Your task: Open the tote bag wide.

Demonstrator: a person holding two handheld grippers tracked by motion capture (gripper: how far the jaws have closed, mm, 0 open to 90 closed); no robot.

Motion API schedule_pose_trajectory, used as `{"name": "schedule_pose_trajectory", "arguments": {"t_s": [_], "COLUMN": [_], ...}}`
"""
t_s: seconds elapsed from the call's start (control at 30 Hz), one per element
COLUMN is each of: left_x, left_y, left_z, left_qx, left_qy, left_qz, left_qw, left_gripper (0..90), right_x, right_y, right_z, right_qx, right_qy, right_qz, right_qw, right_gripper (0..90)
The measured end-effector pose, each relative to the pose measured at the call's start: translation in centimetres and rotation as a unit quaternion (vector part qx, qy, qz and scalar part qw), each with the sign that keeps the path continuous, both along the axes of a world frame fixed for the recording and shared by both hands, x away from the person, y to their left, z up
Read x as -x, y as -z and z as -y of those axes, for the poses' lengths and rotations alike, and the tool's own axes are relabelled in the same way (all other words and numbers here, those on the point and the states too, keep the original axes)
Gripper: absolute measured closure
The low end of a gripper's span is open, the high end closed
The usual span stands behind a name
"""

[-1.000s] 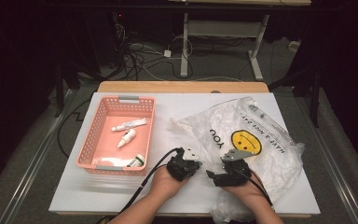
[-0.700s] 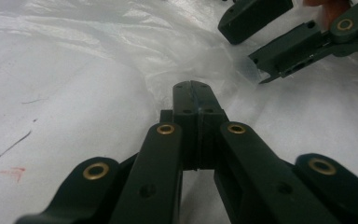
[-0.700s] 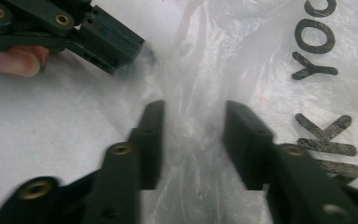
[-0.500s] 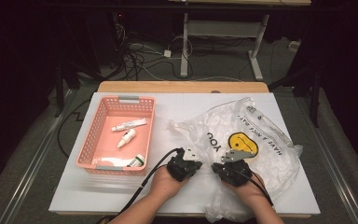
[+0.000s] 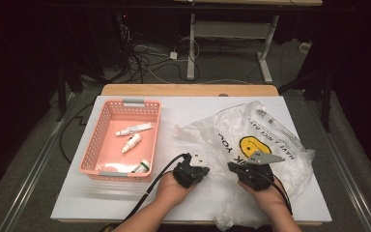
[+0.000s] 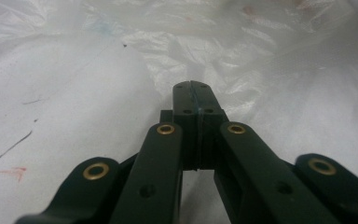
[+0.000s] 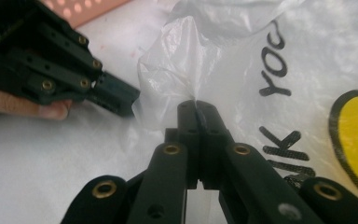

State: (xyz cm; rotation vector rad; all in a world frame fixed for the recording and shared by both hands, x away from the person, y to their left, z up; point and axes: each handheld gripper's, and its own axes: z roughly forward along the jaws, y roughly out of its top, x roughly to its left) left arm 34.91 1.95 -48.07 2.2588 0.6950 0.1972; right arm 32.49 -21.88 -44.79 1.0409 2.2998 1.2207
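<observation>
A clear plastic bag [image 5: 275, 130] with a yellow smiley and black lettering lies crumpled on the right of the white table [image 5: 183, 113]. My right gripper [image 5: 233, 166] has just been closing. In the right gripper view its jaws [image 7: 196, 105] are shut on a gathered fold of the bag [image 7: 191, 51], and the film rises from the tips. My left gripper [image 5: 204, 166] sits just to its left, shut, with its tip [image 7: 121, 100] at the bag's edge. In the left gripper view the jaws [image 6: 196, 86] meet over the film [image 6: 261, 56].
A pink basket [image 5: 94, 145] stands at the table's left, holding a white tube [image 5: 134, 128], a small dropper bottle [image 5: 131, 143] and another small bottle [image 5: 142, 166]. Cables and desk legs lie on the dark floor behind the table.
My right gripper's jaws have shut on the bag's film, and the hand has risen a little with it. The left gripper has stayed put.
</observation>
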Motion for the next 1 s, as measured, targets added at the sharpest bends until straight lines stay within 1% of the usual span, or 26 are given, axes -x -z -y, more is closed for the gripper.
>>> {"name": "schedule_pose_trajectory", "arguments": {"t_s": [0.03, 0.07, 0.1, 0.13, 0.17, 0.2, 0.23, 0.27, 0.3, 0.33, 0.37, 0.4, 0.43, 0.5, 0.57, 0.63, 0.67, 0.7, 0.73, 0.87, 0.9, 0.93, 1.0], "left_x": [0.1, 0.1, 0.2, 0.3, 0.3, 0.4, 0.4, 0.4, 0.4, 0.4, 0.5, 0.5, 0.5, 0.6, 0.7, 0.7, 0.6, 0.3, 0.1, -0.7, -0.8, -0.8, -0.7], "left_y": [0.0, -0.1, -0.1, -0.1, -0.1, -0.2, -0.2, -0.2, -0.2, -0.3, -0.4, -0.5, -0.8, -1.6, -2.4, -3.0, -3.0, -2.8, -2.4, -0.5, -0.2, -0.2, -0.2], "left_z": [0.0, 0.0, -0.1, -0.2, -0.3, -0.5, -0.6, -0.9, -1.0, -1.1, -1.2, -1.3, -1.4, -1.3, -1.0, -0.2, 0.3, 0.8, 1.3, 2.5, 2.6, 2.6, 2.5], "left_qx": [-0.003, -0.005, -0.008, -0.011, -0.015, -0.02, -0.021, -0.022, -0.022, -0.021, -0.024, -0.019, -0.006, 0.016, 0.034, 0.045, 0.045, 0.037, 0.03, -0.005, -0.014, -0.011, -0.019], "left_qy": [0.001, 0.002, 0.004, 0.002, 0.002, 0.002, 0.001, -0.002, -0.002, -0.003, -0.002, -0.005, -0.007, -0.01, -0.006, 0.003, 0.006, 0.011, 0.014, 0.018, 0.02, 0.019, 0.021], "left_qz": [0.002, 0.004, 0.006, 0.01, 0.012, 0.016, 0.017, 0.018, 0.015, 0.013, 0.015, 0.019, 0.024, 0.035, 0.042, 0.053, 0.053, 0.05, 0.043, 0.017, 0.014, 0.015, 0.02], "left_qw": [1.0, 1.0, 0.9999, 0.9999, 0.9998, 0.9997, 0.9996, 0.9996, 0.9996, 0.9997, 0.9996, 0.9996, 0.9997, 0.9992, 0.9985, 0.9975, 0.9975, 0.998, 0.9985, 0.9997, 0.9996, 0.9996, 0.9994], "left_gripper": [88.2, 88.2, 88.2, 88.2, 88.3, 88.3, 88.3, 88.3, 88.3, 88.2, 88.2, 88.2, 88.2, 88.2, 88.0, 87.7, 87.7, 87.6, 87.6, 87.9, 87.9, 88.0, 88.1], "right_x": [0.1, 0.1, 0.2, 0.4, 0.4, 0.5, 0.5, 0.7, 0.7, 0.7, 0.8, 0.9, 1.0, 1.0, 1.0, 1.0, 0.9, 0.9, 0.9, 0.7, 0.7, 0.6, 0.5], "right_y": [-0.5, -0.5, -0.8, -1.6, -1.6, -2.4, -2.4, -3.3, -3.3, -3.6, -4.1, -4.6, -5.4, -5.6, -6.3, -6.7, -6.8, -6.9, -7.0, -7.6, -7.9, -8.2, -8.9], "right_z": [0.2, 0.2, 0.3, 0.6, 0.6, 0.7, 0.7, 0.8, 0.8, 0.8, 0.9, 0.9, 0.8, 0.8, 0.6, 0.4, 0.4, 0.3, 0.2, 0.5, 0.7, 0.9, 1.3], "right_qx": [-0.008, -0.008, -0.013, -0.027, -0.027, -0.036, -0.036, -0.044, -0.044, -0.044, -0.048, -0.05, -0.051, -0.051, -0.056, -0.058, -0.059, -0.061, -0.063, -0.069, -0.071, -0.074, -0.077], "right_qy": [0.004, 0.004, 0.006, 0.013, 0.013, 0.017, 0.017, 0.023, 0.023, 0.023, 0.026, 0.027, 0.028, 0.03, 0.03, 0.031, 0.03, 0.03, 0.032, 0.039, 0.044, 0.047, 0.053], "right_qz": [0.011, 0.011, 0.016, 0.03, 0.03, 0.045, 0.045, 0.058, 0.058, 0.064, 0.072, 0.078, 0.089, 0.091, 0.101, 0.108, 0.11, 0.113, 0.113, 0.124, 0.128, 0.131, 0.139], "right_qw": [0.9999, 0.9999, 0.9998, 0.9991, 0.9991, 0.9982, 0.9982, 0.9971, 0.9971, 0.9967, 0.9959, 0.9953, 0.9943, 0.9941, 0.9928, 0.992, 0.9917, 0.9913, 0.9911, 0.9891, 0.9883, 0.9876, 0.9859], "right_gripper": [90.0, 90.0, 90.0, 90.0, 90.0, 90.0, 90.0, 90.0, 90.0, 90.0, 90.0, 90.0, 90.0, 90.0, 90.0, 90.0, 90.0, 90.0, 90.0, 90.0, 90.0, 90.0, 90.0]}}
